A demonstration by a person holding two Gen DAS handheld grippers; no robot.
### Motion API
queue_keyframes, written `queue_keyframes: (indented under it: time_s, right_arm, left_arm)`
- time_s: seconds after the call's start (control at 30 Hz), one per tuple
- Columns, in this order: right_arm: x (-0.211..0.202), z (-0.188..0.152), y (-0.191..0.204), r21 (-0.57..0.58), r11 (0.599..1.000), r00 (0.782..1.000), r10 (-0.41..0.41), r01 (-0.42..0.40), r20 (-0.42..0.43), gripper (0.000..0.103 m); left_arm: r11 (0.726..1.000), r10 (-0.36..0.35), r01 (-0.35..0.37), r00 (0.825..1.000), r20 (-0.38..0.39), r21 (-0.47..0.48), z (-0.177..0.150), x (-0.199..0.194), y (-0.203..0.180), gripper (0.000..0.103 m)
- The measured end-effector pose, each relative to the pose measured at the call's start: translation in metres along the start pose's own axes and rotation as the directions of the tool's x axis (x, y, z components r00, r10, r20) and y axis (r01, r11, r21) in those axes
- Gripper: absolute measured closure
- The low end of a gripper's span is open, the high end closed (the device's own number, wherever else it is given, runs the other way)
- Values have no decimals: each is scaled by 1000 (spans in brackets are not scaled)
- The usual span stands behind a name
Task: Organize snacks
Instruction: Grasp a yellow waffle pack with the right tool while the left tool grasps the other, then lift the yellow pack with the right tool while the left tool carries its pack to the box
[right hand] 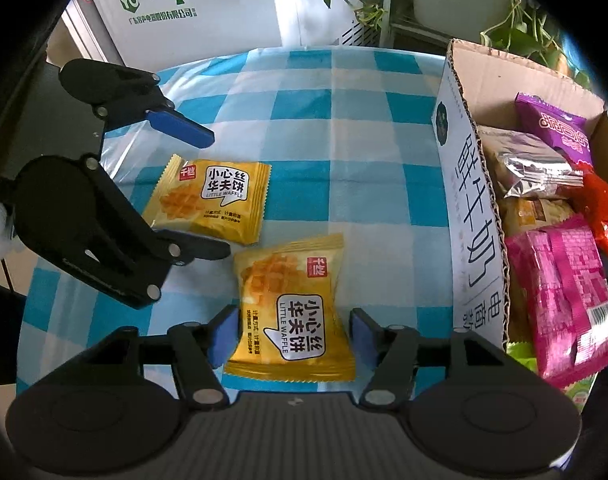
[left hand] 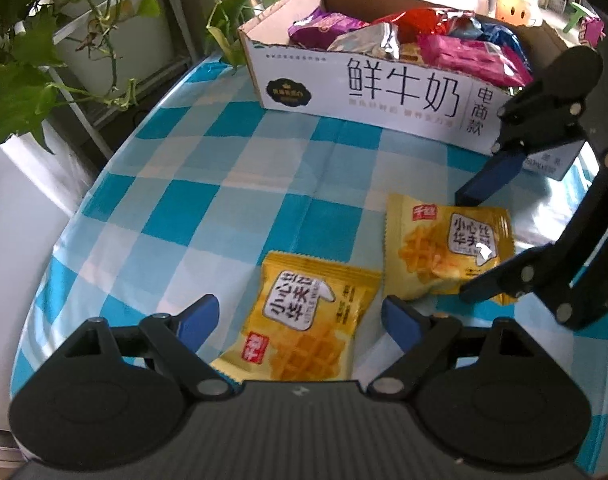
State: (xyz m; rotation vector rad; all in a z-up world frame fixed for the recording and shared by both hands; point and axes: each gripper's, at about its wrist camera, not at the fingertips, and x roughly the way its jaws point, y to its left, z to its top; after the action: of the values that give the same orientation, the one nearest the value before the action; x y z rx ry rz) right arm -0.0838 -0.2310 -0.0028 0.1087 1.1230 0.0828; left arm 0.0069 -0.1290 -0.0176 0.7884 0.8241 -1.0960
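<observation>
Two yellow waffle packets lie on the blue-and-white chequered tablecloth [left hand: 223, 200]. One packet [left hand: 304, 328] lies between the wide-apart fingers of my left gripper [left hand: 299, 316], which is open, its pads clear of the wrapper. The right wrist view shows that gripper [right hand: 217, 196] straddling the same packet [right hand: 211, 200]. The other packet [right hand: 291, 312] sits between the blue pads of my right gripper [right hand: 293, 332], which press on its side edges. From the left wrist view, that right gripper [left hand: 468, 244] spans the second packet [left hand: 444, 248].
A white cardboard box [left hand: 384, 92] holds several snack bags, among them purple, silver, red and pink, and stands just beyond the packets [right hand: 468, 200]. Trailing plants [left hand: 19, 72] and a shelf stand past the table's curved edge. A white cabinet [right hand: 183, 12] is behind.
</observation>
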Motion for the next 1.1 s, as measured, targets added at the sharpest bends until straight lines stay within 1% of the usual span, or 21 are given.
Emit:
queue_keyframes:
  time_s: [0.07,0.17,0.23,0.33,0.43,0.47,0.53,0.67,0.77,0.83,0.93,1.03,1.1]
  right_arm:
    - [0,1,0,-5,1000,1000,-7,7,2,34]
    - [3,3,-1,3,1000,1000,-2,2,0,34]
    - [4,5,-1,-4,1000,1000,-3,3,2,33]
    - [7,8,1,-14,1000,1000,-8,8,4,33]
    - [9,10,2,-21,1000,1000,-12,12,7,37]
    - [9,10,1,-24,1000,1000,-12,13,8,42]
    - [9,10,1,-26,1000,1000,-6,7,10,46]
    - [5,8,-1,-17,1000,1000,6,-6,14,49]
    - [0,8,-1,-10,1000,999,12,-11,34,49]
    - [-4,10,-1,-4,1000,999,11,-11,51,49]
    - [-9,11,-2,15,1000,998,4,-5,70,49]
    - [-15,13,-3,30,1000,996,3,-6,89,49]
    - [-21,12,-1,31,999,995,7,-10,103,49]
  left_arm:
    - [1000,-6,6,1000,4,-14,-1,0,1,16]
    - [997,-44,45,999,11,-66,-4,-1,5,27]
    - [993,-66,68,998,20,-94,-6,-4,4,40]
    - [991,-48,50,999,26,-122,-7,-8,-3,49]
    - [985,-23,26,1000,21,-171,-8,-10,-6,50]
    - [982,-15,18,1000,18,-189,-9,-11,-7,50]
    - [974,2,0,1000,11,-226,-11,-13,-9,50]
    - [958,55,-54,998,-4,-280,-15,-18,-15,50]
    - [932,102,-97,995,-4,-349,-17,-28,-15,50]
    - [907,132,-117,991,10,-405,-20,-36,-14,50]
    - [850,151,-111,988,36,-515,-28,-47,-10,50]
    - [811,196,-138,980,42,-569,-34,-53,-16,50]
    - [778,209,-137,977,47,-614,-40,-56,-20,50]
